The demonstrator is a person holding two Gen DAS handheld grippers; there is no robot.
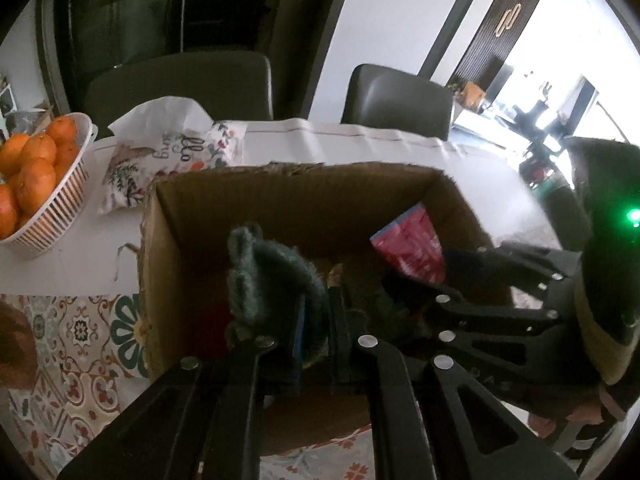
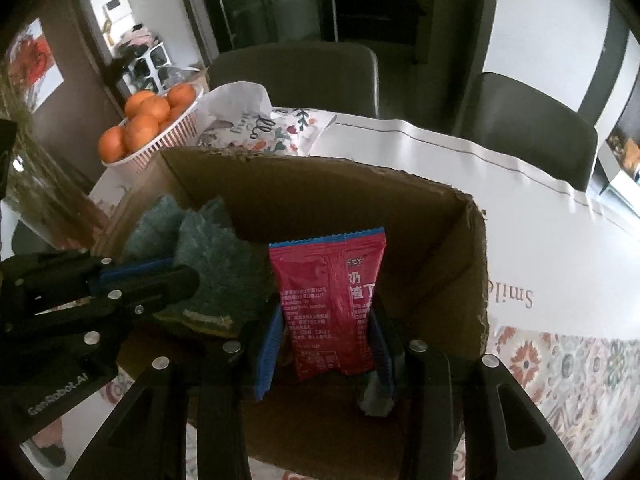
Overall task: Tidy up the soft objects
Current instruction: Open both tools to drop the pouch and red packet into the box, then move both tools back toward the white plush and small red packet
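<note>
Cardboard box (image 2: 448, 240): one, open at the top.
Red snack packet (image 2: 332, 304): one.
Fuzzy teal cloth (image 1: 272, 276): one; further folds of it cannot be told apart.
Grippers: two, the left gripper (image 1: 316, 336) and the right gripper (image 2: 326, 344).
White basket (image 1: 60, 204): one.
Oranges (image 2: 140, 128): at least six visible in the basket.
Printed floral pillow (image 1: 168, 160): one.
Dark chairs (image 1: 396, 100): two behind the table.
</note>
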